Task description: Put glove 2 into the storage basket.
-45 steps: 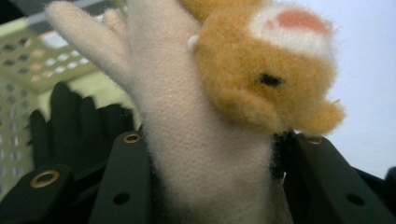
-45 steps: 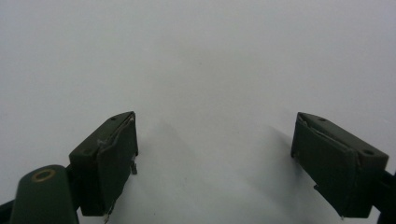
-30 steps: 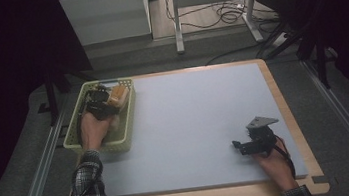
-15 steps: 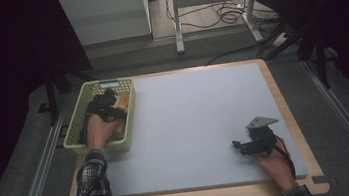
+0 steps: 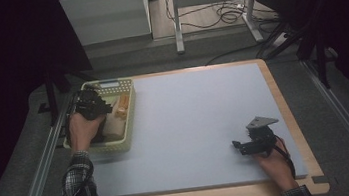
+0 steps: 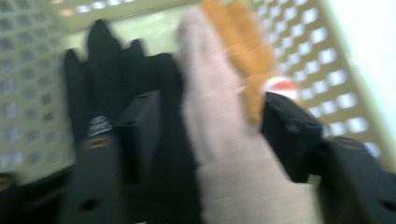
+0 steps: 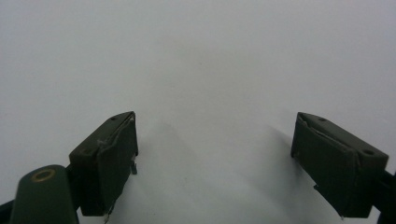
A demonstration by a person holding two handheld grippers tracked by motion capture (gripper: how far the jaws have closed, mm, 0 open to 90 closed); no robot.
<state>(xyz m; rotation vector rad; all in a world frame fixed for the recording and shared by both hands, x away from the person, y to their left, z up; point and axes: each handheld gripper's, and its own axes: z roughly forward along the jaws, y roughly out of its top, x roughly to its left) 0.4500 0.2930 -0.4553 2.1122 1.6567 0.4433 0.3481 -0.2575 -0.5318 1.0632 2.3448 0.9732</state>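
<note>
Since a second ago, the left gripper has shifted toward the basket's left wall, jaws just closing around a beige glove beside a black glove; blur hides whether pads press. Right gripper rests open. No writing is readable.

Basket: pale yellow-green plastic, walls pierced in a regular grid of small square holes.
Glove, by the left gripper's fingers: black.
Glove, between those fingers: beige knit, fine ribbed weave.
Glove, beyond the beige one: orange-brown knit.
Both grippers' fingers: matt black.
Right gripper: black, with a grey plate.
Bench: pale blue-grey mat, light wood border.
Sleeve: dark-and-white plaid.
</note>
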